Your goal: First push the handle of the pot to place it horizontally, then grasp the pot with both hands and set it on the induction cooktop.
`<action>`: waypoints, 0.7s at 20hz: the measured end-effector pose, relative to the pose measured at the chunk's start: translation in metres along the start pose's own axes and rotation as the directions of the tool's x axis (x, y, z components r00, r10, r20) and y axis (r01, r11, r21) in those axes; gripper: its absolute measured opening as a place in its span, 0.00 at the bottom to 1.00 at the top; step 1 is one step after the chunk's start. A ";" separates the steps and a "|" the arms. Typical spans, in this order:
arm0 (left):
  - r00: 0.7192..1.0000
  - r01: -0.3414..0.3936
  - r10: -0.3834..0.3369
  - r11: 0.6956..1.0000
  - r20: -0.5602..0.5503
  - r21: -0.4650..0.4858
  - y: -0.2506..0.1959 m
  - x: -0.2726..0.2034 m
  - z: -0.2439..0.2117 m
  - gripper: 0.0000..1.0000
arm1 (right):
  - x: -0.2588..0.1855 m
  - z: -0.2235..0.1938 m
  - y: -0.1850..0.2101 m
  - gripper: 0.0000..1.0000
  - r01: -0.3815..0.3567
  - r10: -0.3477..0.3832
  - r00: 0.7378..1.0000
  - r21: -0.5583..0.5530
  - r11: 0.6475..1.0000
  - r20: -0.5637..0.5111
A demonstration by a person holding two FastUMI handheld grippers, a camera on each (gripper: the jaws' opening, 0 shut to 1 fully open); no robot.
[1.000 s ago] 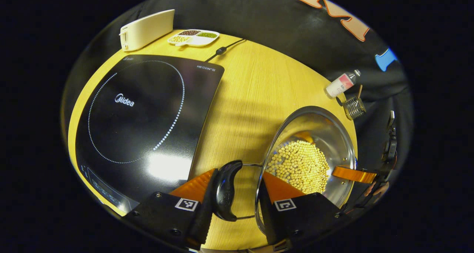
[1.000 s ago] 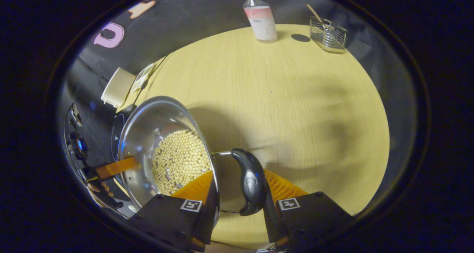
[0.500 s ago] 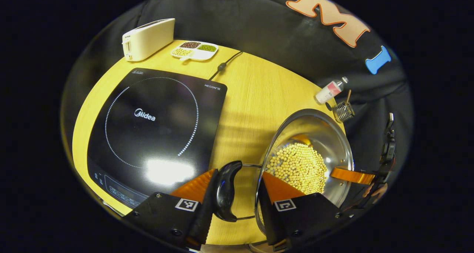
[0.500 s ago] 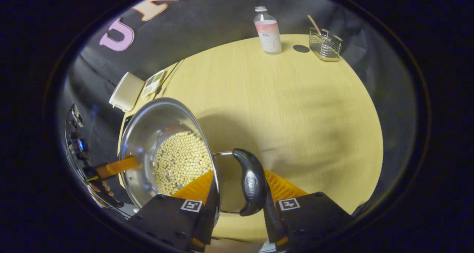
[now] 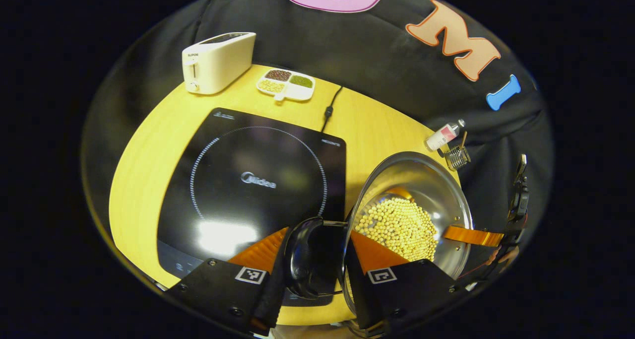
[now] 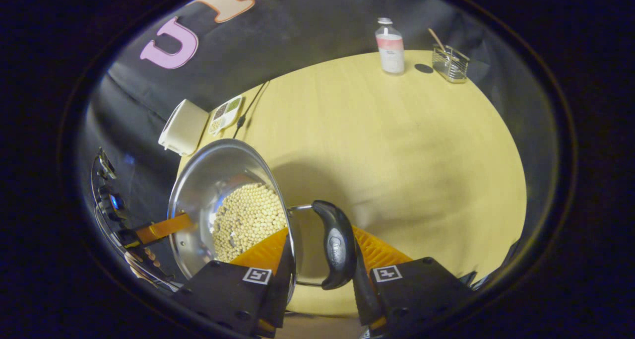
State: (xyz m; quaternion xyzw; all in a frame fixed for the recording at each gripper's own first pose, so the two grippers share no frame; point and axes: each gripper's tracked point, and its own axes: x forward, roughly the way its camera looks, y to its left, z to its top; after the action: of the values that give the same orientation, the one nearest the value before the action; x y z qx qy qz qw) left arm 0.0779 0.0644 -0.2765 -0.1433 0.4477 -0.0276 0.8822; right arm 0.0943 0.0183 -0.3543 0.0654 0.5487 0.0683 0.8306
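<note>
A steel pot (image 5: 431,180) holding pale beans (image 5: 397,225) hangs in the air between both grippers. My left gripper (image 5: 317,259) is shut on the pot's wall and black side handle (image 5: 302,259), one finger inside the rim and one outside the handle. That handle hovers over the near right corner of the black induction cooktop (image 5: 248,180). In the right gripper view, my right gripper (image 6: 320,252) is shut the same way on the opposite black handle (image 6: 337,244) and pot (image 6: 213,170) wall. A finger (image 5: 471,236) of the right gripper shows on the pot's far rim.
On the wooden table (image 6: 397,145), a cream toaster (image 5: 218,61), a divided dish of beans (image 5: 285,83) and the cooktop's cord (image 5: 330,108) lie behind the cooktop. A bottle (image 6: 390,46) and a wire basket (image 6: 450,63) stand at the far right edge.
Both grippers have carried the pot up and leftward, keeping their hold. Its left handle went from beside the cooktop to over the cooktop's near right corner.
</note>
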 end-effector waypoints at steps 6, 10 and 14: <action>0.999 -0.033 0.033 0.999 0.024 0.011 0.059 -0.017 0.019 0.60 | 0.016 -0.007 0.065 0.53 -0.010 0.011 1.000 -0.022 1.000 0.012; 0.998 -0.046 0.046 0.999 0.046 0.002 0.090 -0.020 0.032 0.59 | 0.030 -0.006 0.101 0.59 -0.014 0.015 1.000 -0.035 0.999 0.024; 0.995 -0.068 0.068 0.998 0.072 -0.005 0.118 -0.026 0.045 0.59 | 0.045 0.000 0.133 0.52 -0.023 0.025 0.999 -0.050 0.998 0.033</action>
State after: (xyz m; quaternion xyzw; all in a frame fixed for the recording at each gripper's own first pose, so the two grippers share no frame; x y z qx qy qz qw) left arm 0.0893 0.1921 -0.2639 -0.1302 0.4201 0.0084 0.8980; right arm 0.1062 0.1572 -0.3705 0.0524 0.5319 0.0909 0.8403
